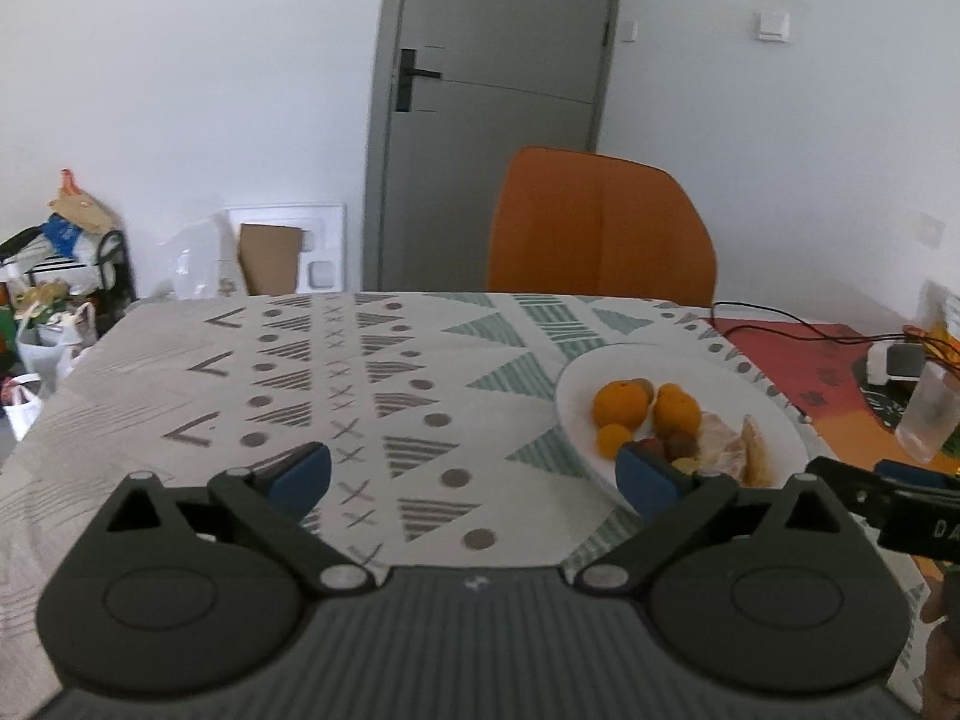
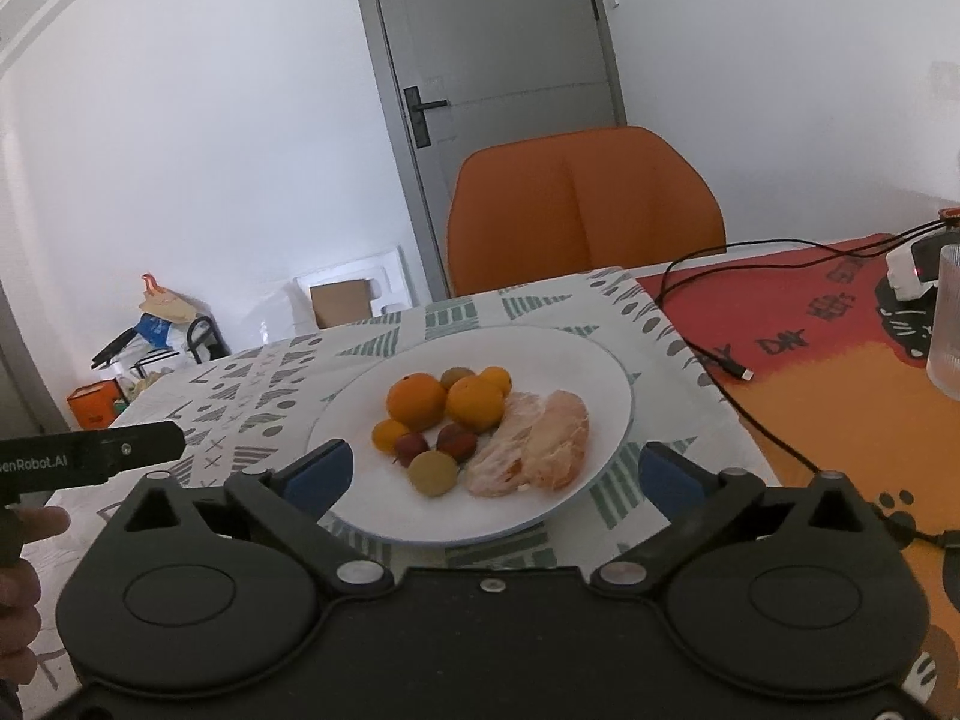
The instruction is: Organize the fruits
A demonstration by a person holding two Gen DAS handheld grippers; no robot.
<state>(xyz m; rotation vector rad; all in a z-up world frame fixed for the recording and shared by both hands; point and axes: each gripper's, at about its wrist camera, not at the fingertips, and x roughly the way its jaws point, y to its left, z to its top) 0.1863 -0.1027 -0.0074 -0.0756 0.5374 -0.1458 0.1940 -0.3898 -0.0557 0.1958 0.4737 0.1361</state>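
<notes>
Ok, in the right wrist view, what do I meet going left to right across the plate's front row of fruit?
Small orange fruit → dark red fruit → yellow-green round fruit → peeled citrus segments, all on the white plate.

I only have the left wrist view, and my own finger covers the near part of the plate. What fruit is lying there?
Observer: A round yellow-green fruit lies nearest the rim of the plate, in front of two small dark red ones.
Operator: Is the right gripper holding anything?
Observer: No, the right gripper is open and empty, hovering at the plate's near edge.
Operator: What is the pale mass on the plate?
Observer: Peeled citrus segments, lying beside the oranges.
</notes>
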